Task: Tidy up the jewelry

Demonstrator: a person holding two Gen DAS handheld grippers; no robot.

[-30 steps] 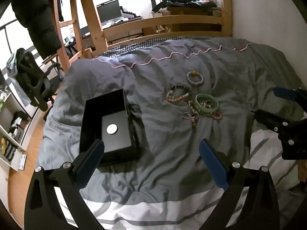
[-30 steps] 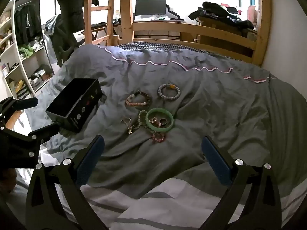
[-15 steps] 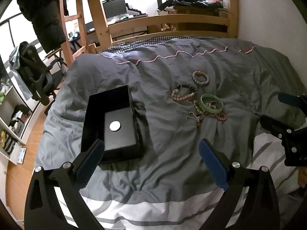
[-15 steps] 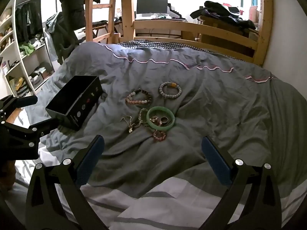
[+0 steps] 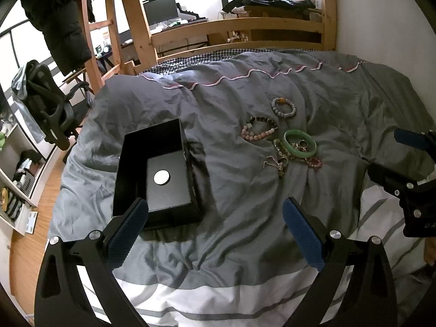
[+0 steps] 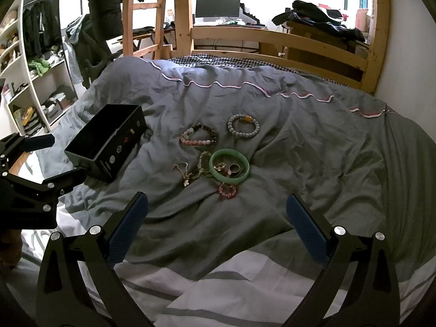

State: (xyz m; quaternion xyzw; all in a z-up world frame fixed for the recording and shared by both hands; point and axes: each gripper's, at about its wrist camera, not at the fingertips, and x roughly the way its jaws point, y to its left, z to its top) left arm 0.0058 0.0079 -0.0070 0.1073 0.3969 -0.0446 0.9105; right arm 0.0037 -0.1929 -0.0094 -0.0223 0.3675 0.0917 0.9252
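An open black jewelry box (image 5: 155,169) (image 6: 106,141) lies on the grey duvet, a round silver disc (image 5: 161,177) on its floor. To its right lies a cluster of jewelry: a green bangle (image 5: 299,143) (image 6: 229,168), a grey bead bracelet (image 5: 283,107) (image 6: 244,126), a pink bead bracelet (image 5: 259,131) (image 6: 198,138), a small red bead ring (image 6: 227,190) and tangled chains (image 6: 190,173). My left gripper (image 5: 215,226) hovers open just short of the box's near edge. My right gripper (image 6: 216,222) hovers open, short of the cluster, nothing between its fingers.
A wooden bed frame (image 6: 272,41) and ladder (image 5: 95,27) stand behind the duvet (image 5: 231,103). A desk with a monitor (image 6: 218,2) sits beyond. Shelves (image 6: 35,81) and an office chair (image 5: 46,109) line the left side. A white wall (image 5: 381,13) runs along the right.
Both grippers have drifted slightly forward over the bed, so box and jewelry sit a little lower in view. Nothing was picked up; both stay open.
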